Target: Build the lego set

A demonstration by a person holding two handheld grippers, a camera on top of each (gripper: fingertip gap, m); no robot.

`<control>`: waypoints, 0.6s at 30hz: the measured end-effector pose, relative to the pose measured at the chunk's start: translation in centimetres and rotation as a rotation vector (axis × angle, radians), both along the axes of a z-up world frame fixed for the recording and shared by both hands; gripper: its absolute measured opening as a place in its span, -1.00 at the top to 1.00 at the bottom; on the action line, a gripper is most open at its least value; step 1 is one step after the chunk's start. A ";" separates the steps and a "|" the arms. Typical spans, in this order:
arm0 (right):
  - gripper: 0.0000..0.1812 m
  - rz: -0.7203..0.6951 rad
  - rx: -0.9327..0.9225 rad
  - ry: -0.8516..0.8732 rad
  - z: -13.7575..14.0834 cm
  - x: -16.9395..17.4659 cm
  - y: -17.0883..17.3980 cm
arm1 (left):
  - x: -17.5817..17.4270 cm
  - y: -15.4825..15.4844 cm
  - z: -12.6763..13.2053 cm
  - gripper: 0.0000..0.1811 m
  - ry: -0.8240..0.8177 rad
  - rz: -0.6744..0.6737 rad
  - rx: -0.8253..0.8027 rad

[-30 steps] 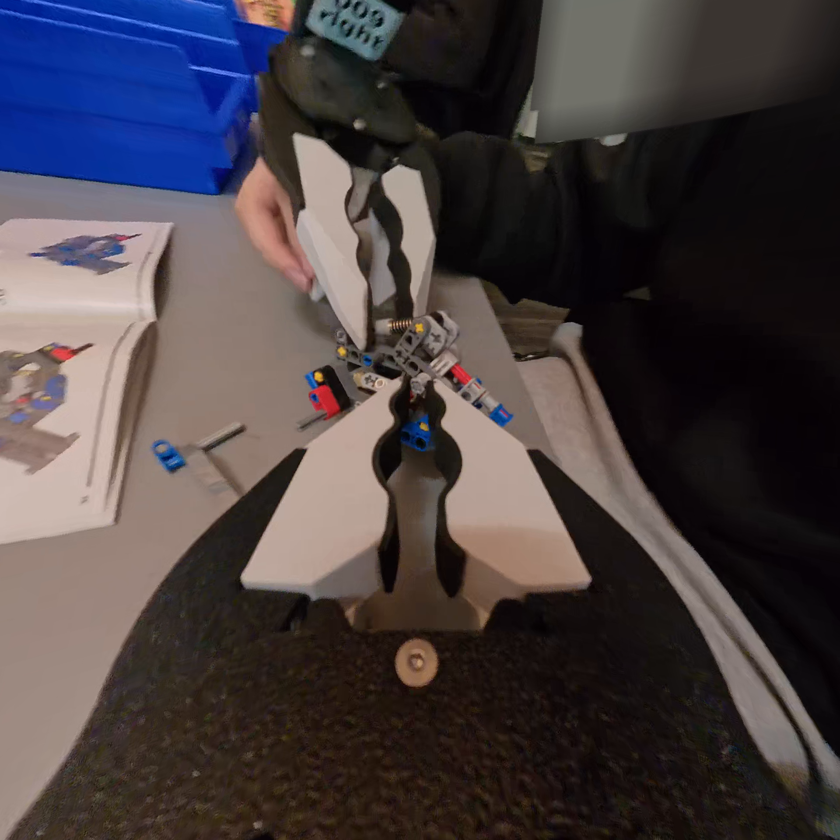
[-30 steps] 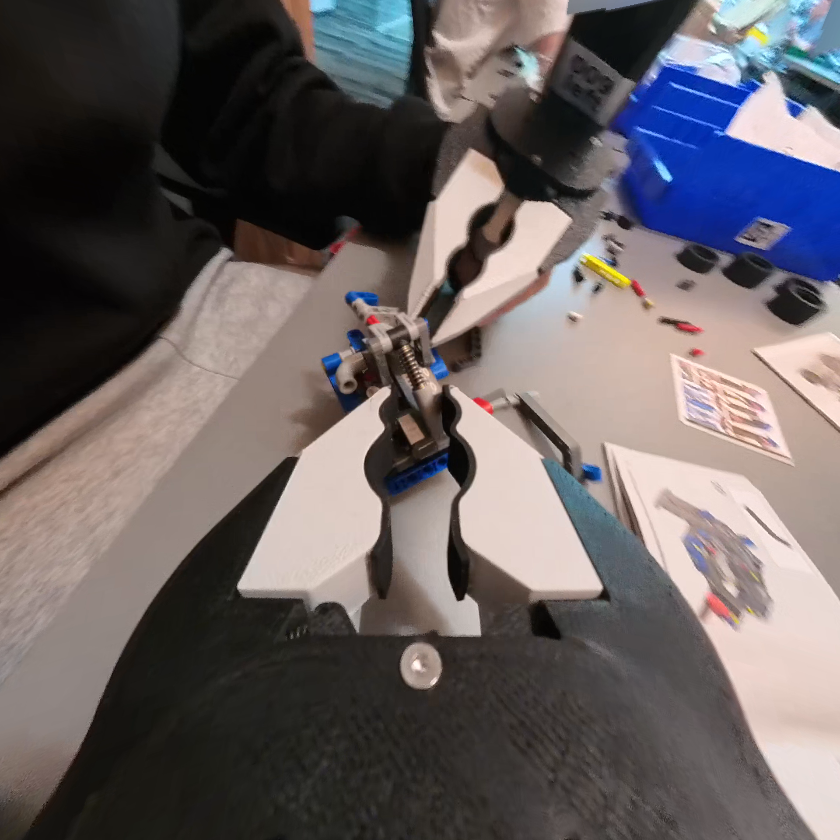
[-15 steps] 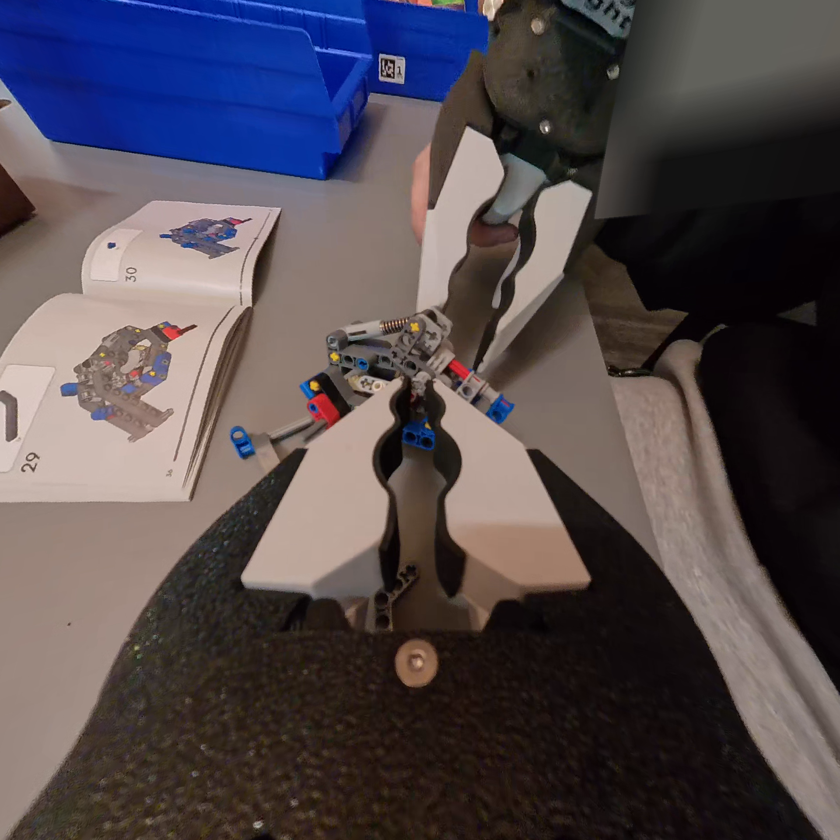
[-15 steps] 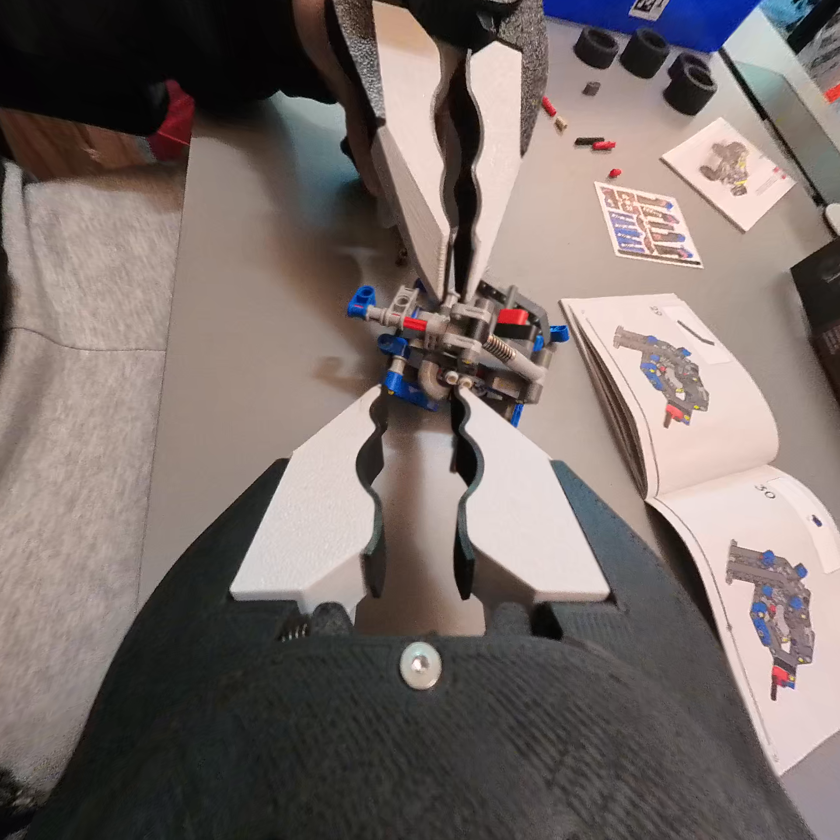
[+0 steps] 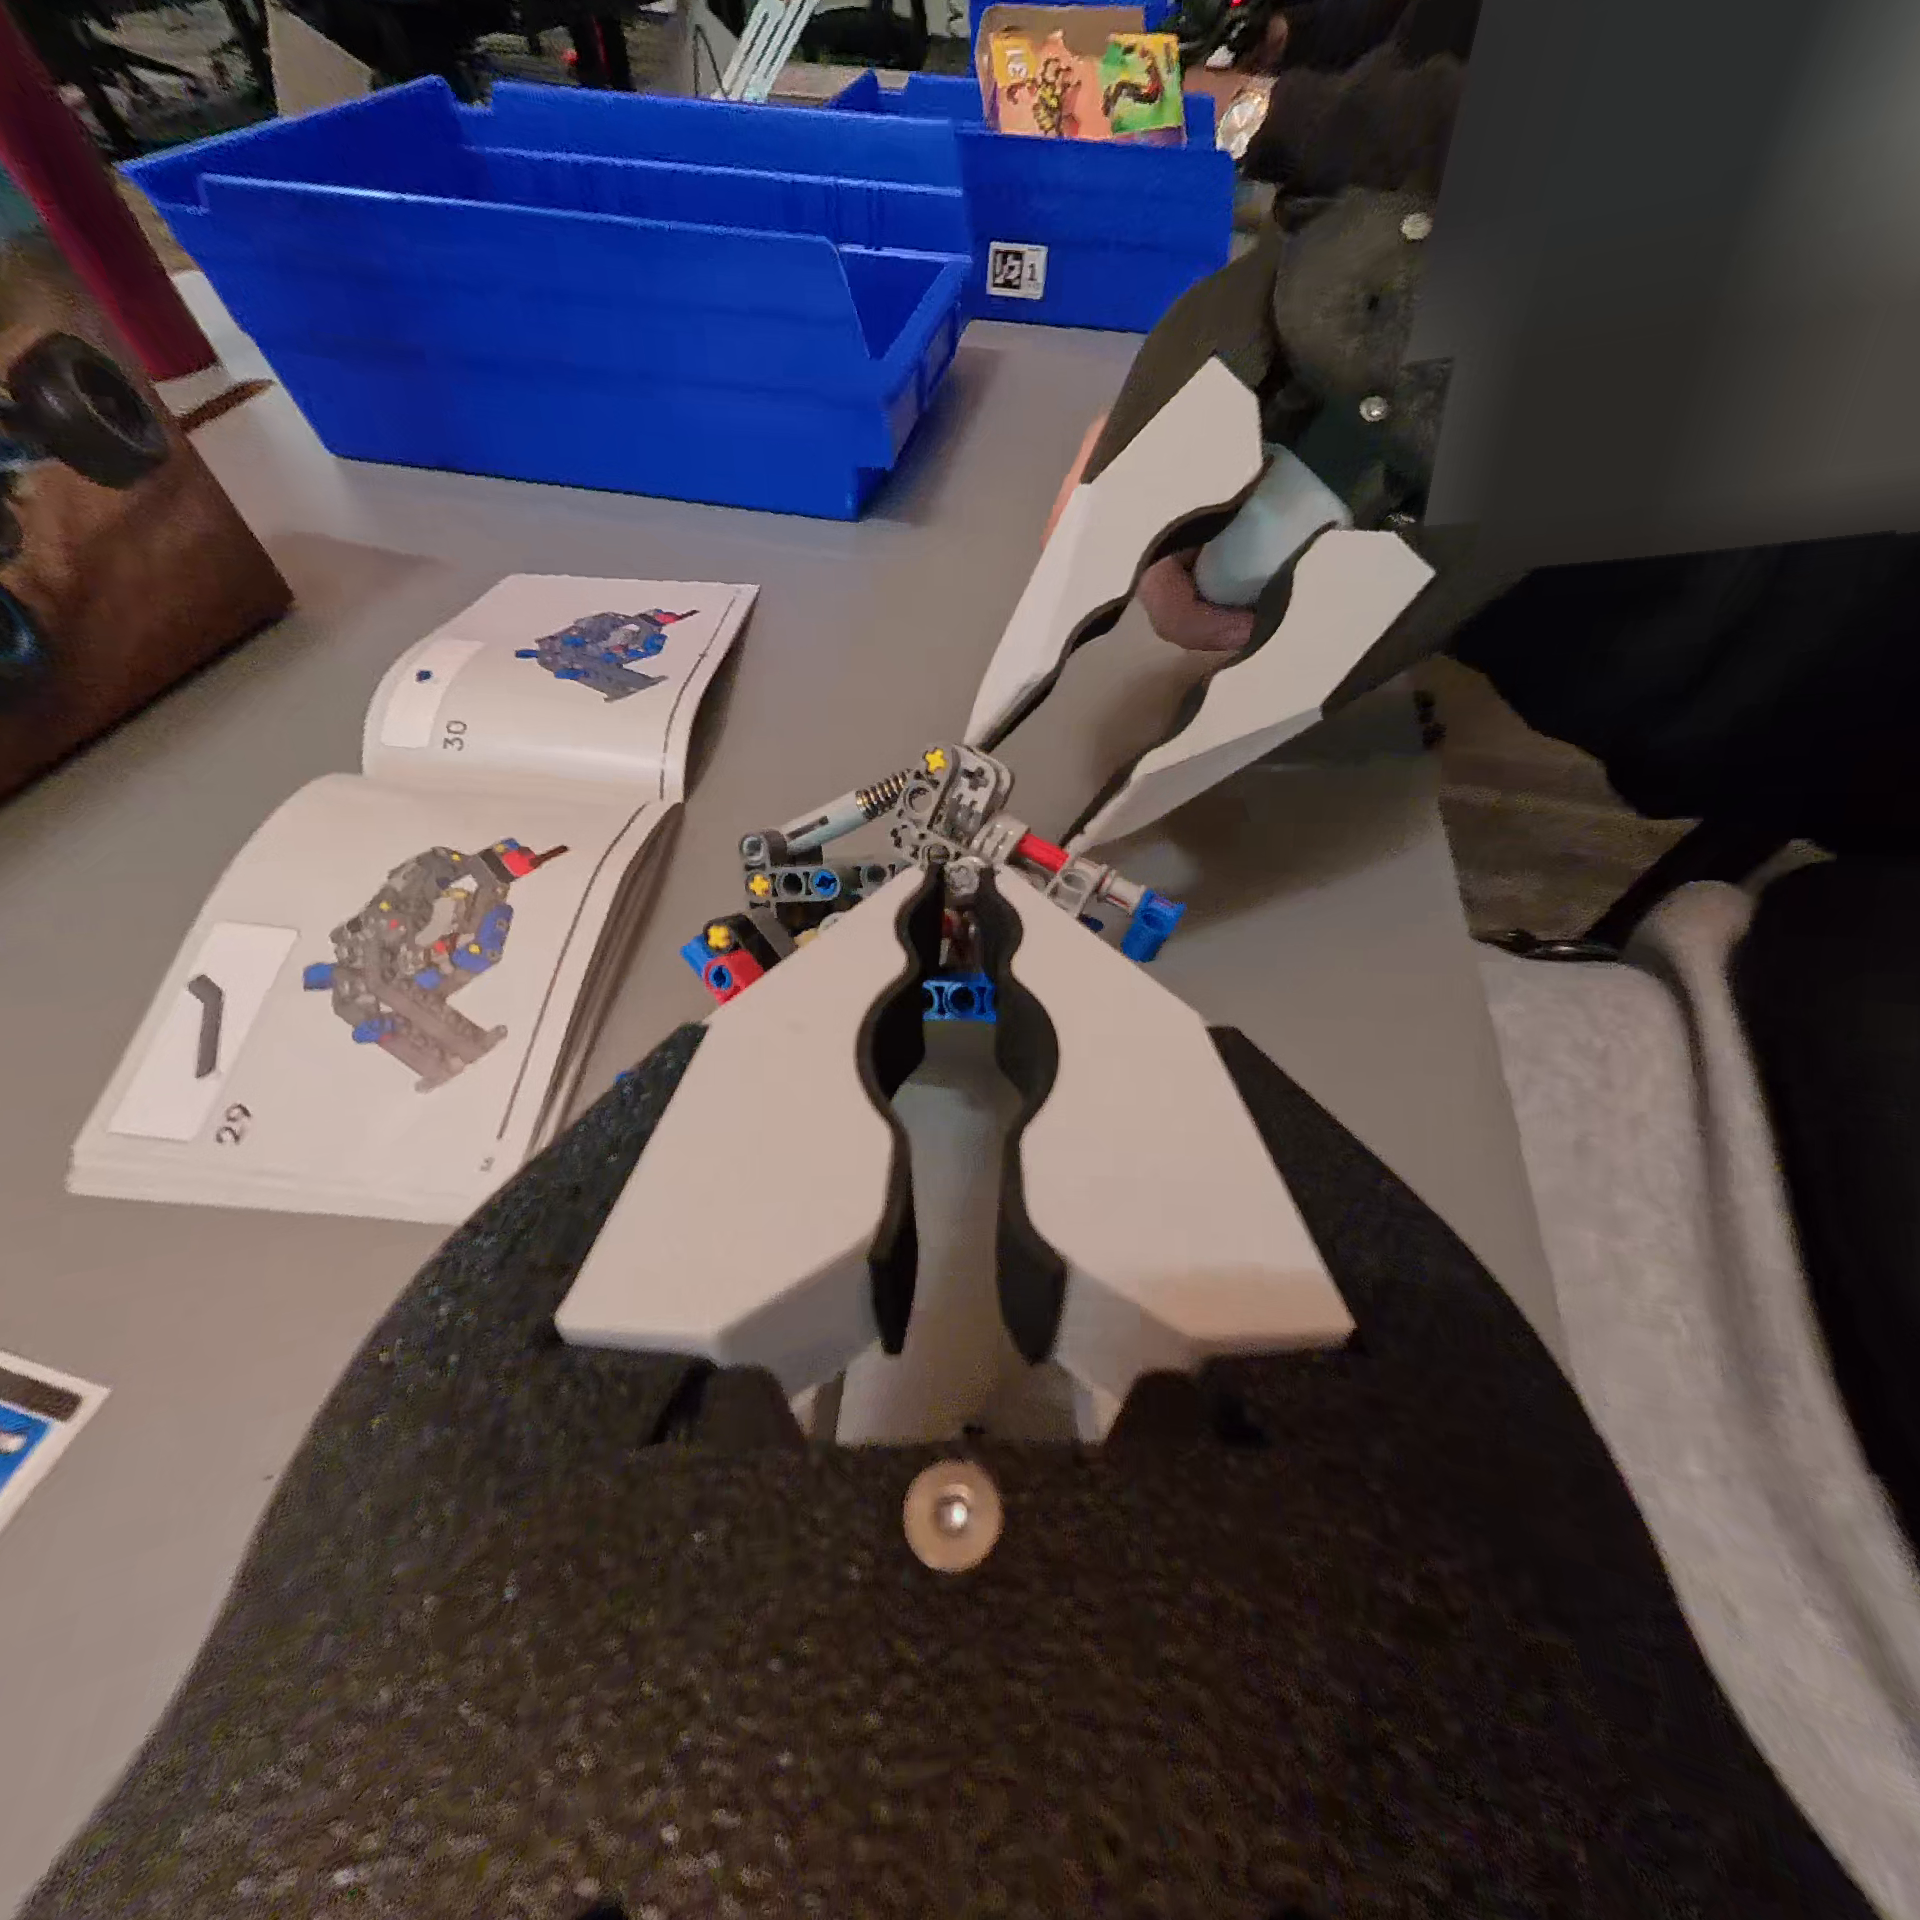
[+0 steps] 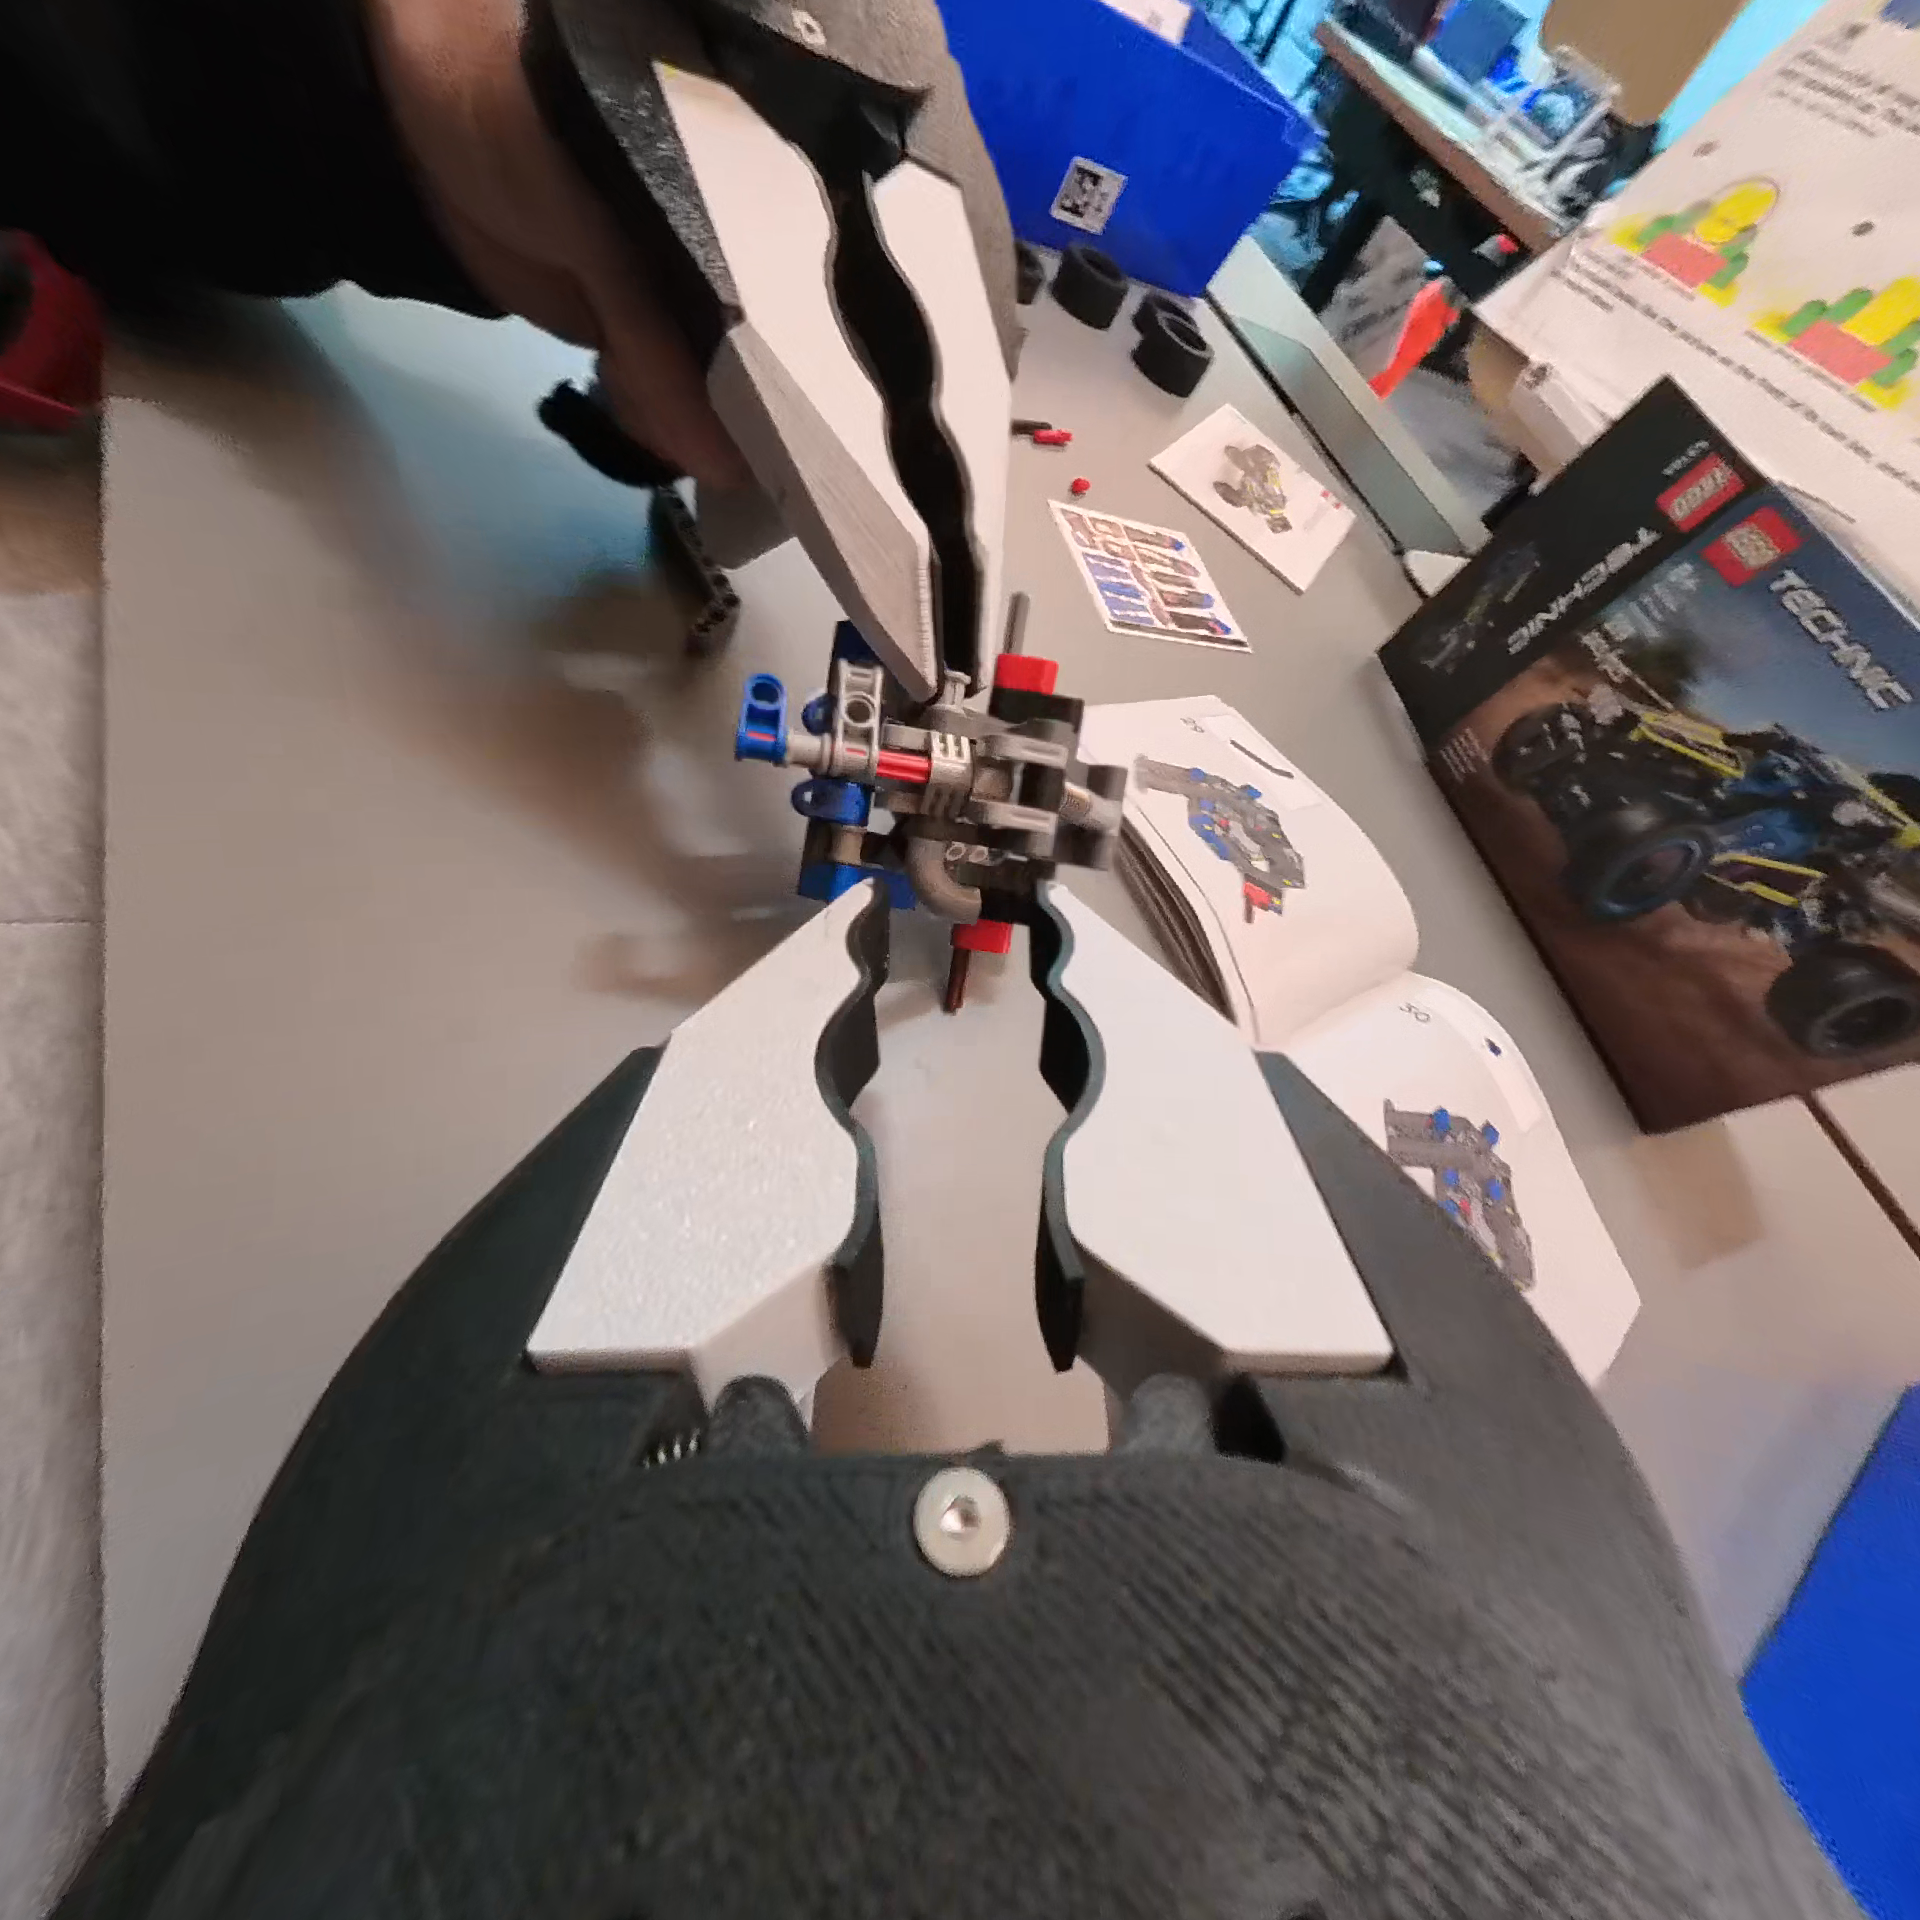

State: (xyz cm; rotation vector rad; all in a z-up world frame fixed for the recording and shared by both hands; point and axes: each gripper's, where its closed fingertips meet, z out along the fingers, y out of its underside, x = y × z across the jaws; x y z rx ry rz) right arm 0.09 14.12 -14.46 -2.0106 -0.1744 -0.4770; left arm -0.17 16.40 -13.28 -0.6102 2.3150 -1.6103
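Model [image 5: 914, 883] at left claw [image 5: 951, 883] tips; booklet [image 5: 416, 914] left of it; bins [image 5: 582, 343] behind; right claw [image 5: 1029, 790] beyond, right.

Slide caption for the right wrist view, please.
Right gripper open just short of the lego assembly, which the left gripper pinches from above, beside the open instruction booklet.

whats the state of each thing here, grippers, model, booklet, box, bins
left gripper: shut on model
right gripper: open, at the model
model: part-built, on the table
booklet: open, flat
box: upright, looks closed
bins: open-topped, contents hidden
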 end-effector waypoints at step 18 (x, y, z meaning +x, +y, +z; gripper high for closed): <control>0.69 -0.141 0.046 -0.316 0.9 2.5 -0.6 | 0.6 -0.3 2.4 0.97 0.005 0.062 -0.199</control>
